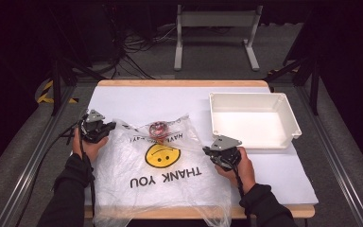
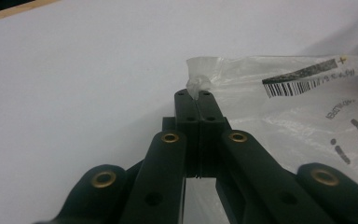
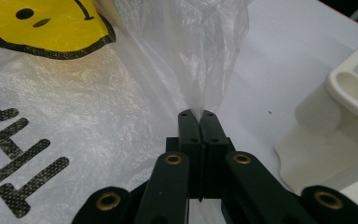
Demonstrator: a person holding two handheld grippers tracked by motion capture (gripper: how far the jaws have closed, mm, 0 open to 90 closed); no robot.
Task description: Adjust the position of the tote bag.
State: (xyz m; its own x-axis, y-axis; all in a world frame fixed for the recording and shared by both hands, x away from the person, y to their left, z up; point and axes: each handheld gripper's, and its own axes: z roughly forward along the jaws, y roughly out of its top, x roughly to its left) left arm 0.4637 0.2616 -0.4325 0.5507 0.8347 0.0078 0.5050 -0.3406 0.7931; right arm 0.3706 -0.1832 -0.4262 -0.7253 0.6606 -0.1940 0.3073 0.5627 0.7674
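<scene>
Both grippers pinched the plastic bag [image 1: 163, 170] at its mouth, ready to spread it open on the desk [image 1: 137, 101].

The bag lay flat across the near half of the desk, smiley face up, a small red object [image 1: 158, 128] just beyond its far edge and the white bin [image 1: 290, 120] off to the right. To open it well, each pinch needed to stay firm while the hands drew apart and lifted evenly, without tearing the film. The left gripper [image 2: 196, 95] had its fingers closed on the bag's left corner; the right gripper [image 3: 199, 114] had its fingers clamped on a gathered fold at the right edge, both held low, wrists angled inward.
</scene>
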